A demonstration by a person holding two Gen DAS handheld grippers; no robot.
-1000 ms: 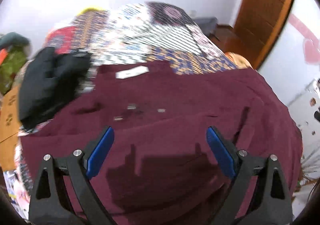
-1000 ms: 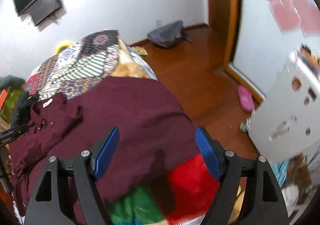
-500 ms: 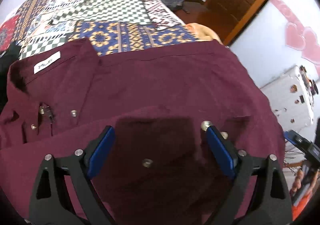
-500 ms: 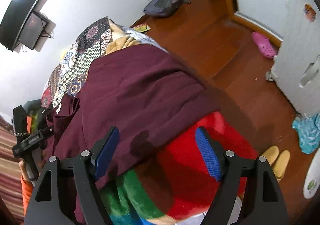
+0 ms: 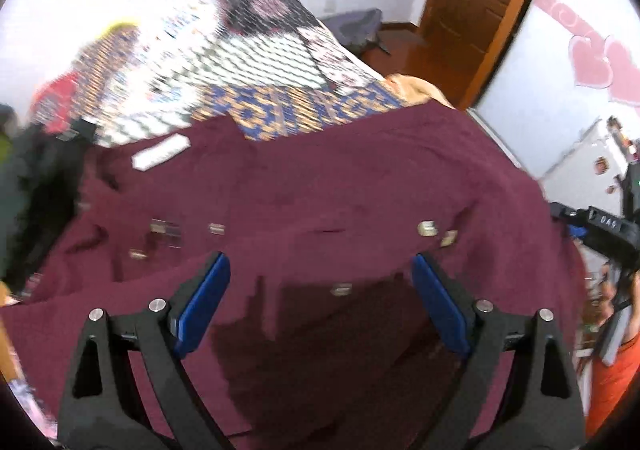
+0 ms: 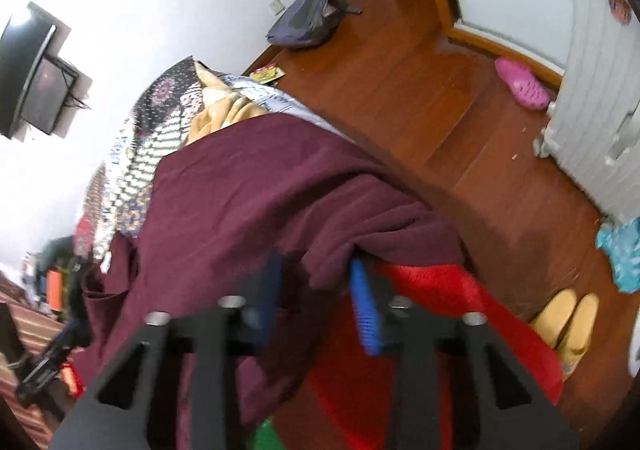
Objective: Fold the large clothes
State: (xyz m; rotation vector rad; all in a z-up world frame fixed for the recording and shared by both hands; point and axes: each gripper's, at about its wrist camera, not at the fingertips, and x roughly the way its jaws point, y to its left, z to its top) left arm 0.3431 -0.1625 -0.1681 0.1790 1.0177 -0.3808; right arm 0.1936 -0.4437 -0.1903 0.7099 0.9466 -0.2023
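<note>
A large maroon button shirt (image 5: pixel 340 186) lies spread on the bed, its white neck label (image 5: pixel 160 152) at the far left. My left gripper (image 5: pixel 320 298) hovers open over the button placket, nothing between its blue pads. In the right wrist view the shirt (image 6: pixel 248 190) drapes over the bed's edge. My right gripper (image 6: pixel 316 290) sits at that hanging hem. Its jaws are closing, and a bunch of maroon cloth fills the gap and touches both pads. The right gripper (image 5: pixel 608 226) also shows at the shirt's right edge in the left wrist view.
A patchwork bedspread (image 5: pixel 260 70) covers the bed, with a black garment (image 5: pixel 36 190) at the left. A red blanket (image 6: pixel 420 330) hangs under the hem. On the wooden floor are a grey backpack (image 6: pixel 308 18), a pink shoe (image 6: pixel 520 84) and yellow slippers (image 6: pixel 564 322).
The right gripper came down to the shirt's hanging hem and its jaws narrowed around the cloth. The left gripper shifted sideways over the shirt and stayed open.
</note>
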